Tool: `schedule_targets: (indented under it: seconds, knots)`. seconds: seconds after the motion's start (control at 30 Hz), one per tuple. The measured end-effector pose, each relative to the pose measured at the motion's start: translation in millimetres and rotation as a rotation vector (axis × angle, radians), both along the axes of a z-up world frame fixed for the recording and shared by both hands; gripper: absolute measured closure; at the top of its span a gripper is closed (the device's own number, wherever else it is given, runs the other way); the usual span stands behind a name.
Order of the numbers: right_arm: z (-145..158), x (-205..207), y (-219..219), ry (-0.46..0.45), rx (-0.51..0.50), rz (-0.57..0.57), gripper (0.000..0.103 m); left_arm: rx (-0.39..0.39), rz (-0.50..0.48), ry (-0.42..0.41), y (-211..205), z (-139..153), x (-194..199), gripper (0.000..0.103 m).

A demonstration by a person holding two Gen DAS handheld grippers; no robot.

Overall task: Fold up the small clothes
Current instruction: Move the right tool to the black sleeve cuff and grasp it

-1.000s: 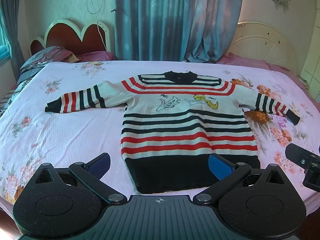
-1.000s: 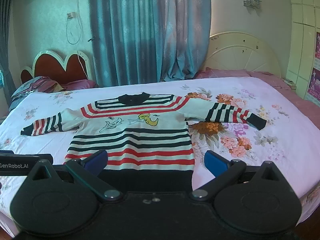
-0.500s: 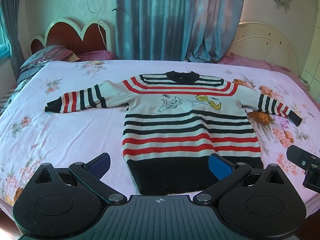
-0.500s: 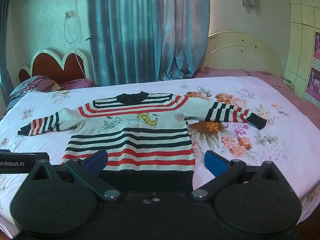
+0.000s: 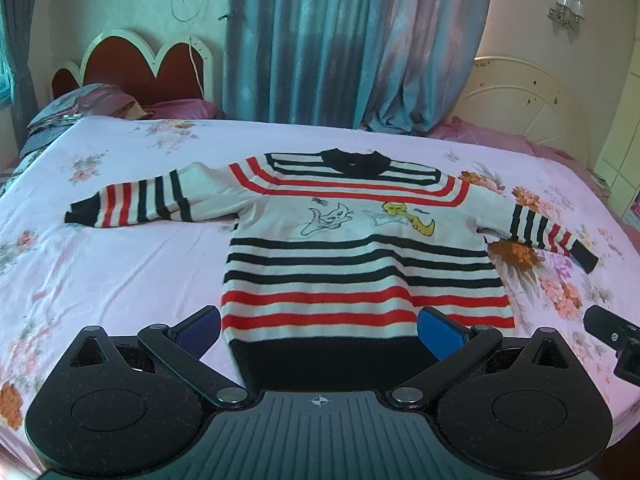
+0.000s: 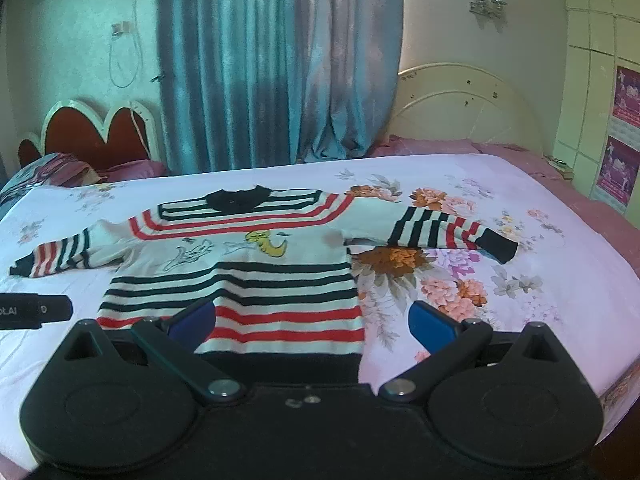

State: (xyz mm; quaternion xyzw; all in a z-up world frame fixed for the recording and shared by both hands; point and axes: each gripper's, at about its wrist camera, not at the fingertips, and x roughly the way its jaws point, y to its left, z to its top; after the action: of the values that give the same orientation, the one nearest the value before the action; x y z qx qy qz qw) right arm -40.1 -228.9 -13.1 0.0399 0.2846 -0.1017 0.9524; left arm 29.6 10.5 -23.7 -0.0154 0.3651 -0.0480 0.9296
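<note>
A small white sweater with black and red stripes (image 5: 360,256) lies flat, face up, on the pink floral bed (image 5: 120,264), sleeves spread to both sides, black hem nearest me. It also shows in the right wrist view (image 6: 240,280). My left gripper (image 5: 320,330) is open, its blue pads either side of the hem's left part, just above it. My right gripper (image 6: 312,322) is open over the hem's right corner. Neither holds anything. The left sleeve cuff (image 5: 80,212) and right sleeve cuff (image 5: 586,258) lie flat.
A red headboard (image 5: 132,68) and pillows (image 5: 88,104) stand at the far left, a cream headboard (image 5: 520,96) at the far right, blue curtains (image 5: 340,48) behind. The bed's near edge lies just under the grippers. The other gripper's body shows at each view's edge (image 5: 612,332) (image 6: 32,310).
Both grippers have moved forward and lower toward the sweater's hem, which now fills more of each view. The sweater has not moved. Both jaws stay open.
</note>
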Motion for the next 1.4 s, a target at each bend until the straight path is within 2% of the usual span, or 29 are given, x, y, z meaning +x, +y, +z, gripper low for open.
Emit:
schedule_targets:
  seconds: [0.27, 0.5, 0.63, 1.0, 1.4]
  knots:
    - [-13.4, 36.9, -40.4, 0.000, 0.010, -0.030, 0.001, -0.027, 0.001, 0.013, -26.1, -15.0, 52.2, 0.000]
    - [-30.6, 82.7, -98.3, 0.025, 0.059, -0.082, 0.001, -0.038, 0.014, 0.033, -66.5, -29.4, 114.5, 0.000]
    - [-40.6, 106.5, -133.1, 0.042, 0.076, -0.118, 0.003, -0.006, 0.012, 0.036, -91.1, -38.4, 145.1, 0.000]
    - [-80.0, 170.1, -225.8, 0.127, 0.147, -0.209, 0.019, 0.051, 0.017, 0.078, -148.1, -72.9, 216.7, 0.000]
    - [-126.5, 222.3, -319.3, 0.201, 0.268, -0.351, 0.022, 0.098, 0.020, 0.115, -184.0, -105.0, 272.1, 0.000]
